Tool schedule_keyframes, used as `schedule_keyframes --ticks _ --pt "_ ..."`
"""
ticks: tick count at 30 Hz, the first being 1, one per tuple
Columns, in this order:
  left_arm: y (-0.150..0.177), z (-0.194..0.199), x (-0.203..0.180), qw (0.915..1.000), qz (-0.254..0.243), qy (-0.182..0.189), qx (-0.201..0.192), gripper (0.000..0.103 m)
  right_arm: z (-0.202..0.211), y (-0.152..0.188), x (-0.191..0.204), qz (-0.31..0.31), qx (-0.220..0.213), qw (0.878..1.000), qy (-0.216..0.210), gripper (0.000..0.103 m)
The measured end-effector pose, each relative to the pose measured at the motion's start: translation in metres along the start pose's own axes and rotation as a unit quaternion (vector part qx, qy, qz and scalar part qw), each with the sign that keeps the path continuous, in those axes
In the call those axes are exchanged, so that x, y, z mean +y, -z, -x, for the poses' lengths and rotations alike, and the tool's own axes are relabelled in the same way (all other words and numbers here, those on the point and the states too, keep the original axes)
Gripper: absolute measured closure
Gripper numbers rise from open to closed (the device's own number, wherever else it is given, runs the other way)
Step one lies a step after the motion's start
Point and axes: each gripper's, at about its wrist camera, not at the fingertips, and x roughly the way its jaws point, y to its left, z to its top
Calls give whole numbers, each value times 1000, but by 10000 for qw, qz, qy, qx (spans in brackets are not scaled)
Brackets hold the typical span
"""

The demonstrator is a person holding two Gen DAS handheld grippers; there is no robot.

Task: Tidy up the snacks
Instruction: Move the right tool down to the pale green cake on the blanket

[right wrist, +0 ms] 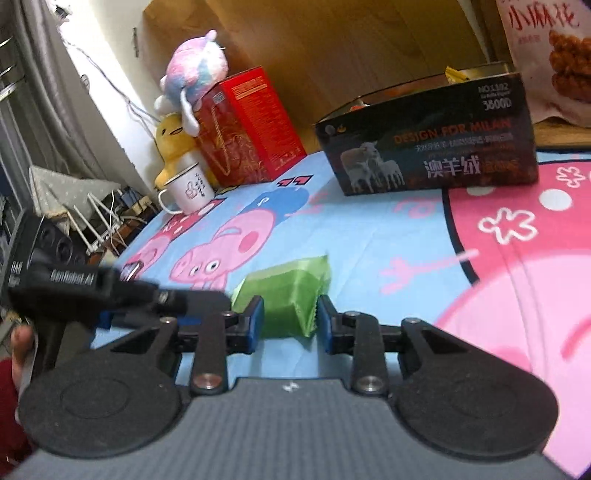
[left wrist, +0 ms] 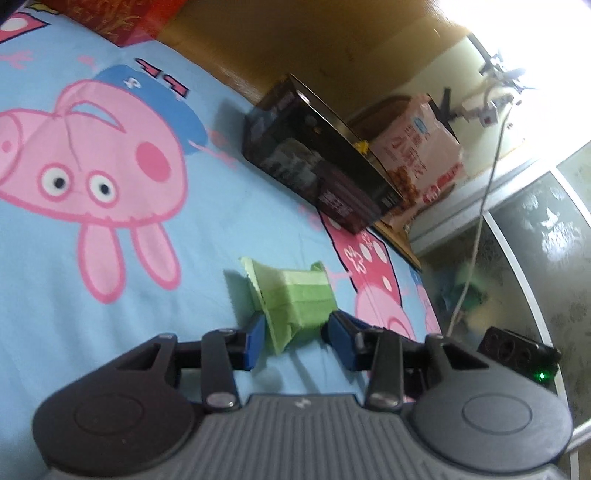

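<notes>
Left wrist view: left gripper (left wrist: 295, 334) low over the blue cartoon-pig sheet (left wrist: 110, 258), jaws narrowed around one green snack packet (left wrist: 295, 299). Left blue pad (left wrist: 255, 341) touches the crimped edge of the wrapper; right pad sits at the packet's other side, contact there too close to call. Packet lies on the sheet, not lifted as far as I can tell. Landmark = black box (left wrist: 317, 162) with open top: packet is on the sheet nearer the camera than the box, well apart from it. Pink snack bag (left wrist: 421, 147) stands just behind the box. Red box (left wrist: 122, 18) far beyond it along the wooden headboard (left wrist: 295, 37).

Right wrist view: right gripper (right wrist: 290, 321) also brackets a green snack packet (right wrist: 284, 295) on the sheet (right wrist: 369, 236), jaws part-closed. Both pads (right wrist: 255, 321) sit at the wrapper's sides, appear to touch; firm grip can't be confirmed. Packet again nearer than the black box (right wrist: 432, 144), well apart. Pink snack bag (right wrist: 550, 51) behind and right of the box. Red box (right wrist: 247, 129) left of it, plush toys (right wrist: 184, 96) and white mug (right wrist: 190, 190) further left. Other gripper (right wrist: 74, 280) enters from the left, just beside the packet.
</notes>
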Motion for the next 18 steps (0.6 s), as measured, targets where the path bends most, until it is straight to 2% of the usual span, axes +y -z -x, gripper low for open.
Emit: schedule_keyframes --ticks 6,10,13,15,18 --pt "11 -11 -13 9991 -274 143 291 61 29 24 14 545 -65 9982 240 67" --pt "17 -16 -26 9974 -661 51 290 60 41 35 13 723 -51 9969 293 64" --pt "21 -16 -32 9958 -899 -59 163 59 46 37 7 599 -151 9976 313 58" --pt "23 -16 -33 9946 -1028 -113 78 59 47 35 5 606 -226 9970 421 44" --pt "24 -15 -33 9927 -1203 -103 -13 59 45 33 7 721 -226 9957 543 38"
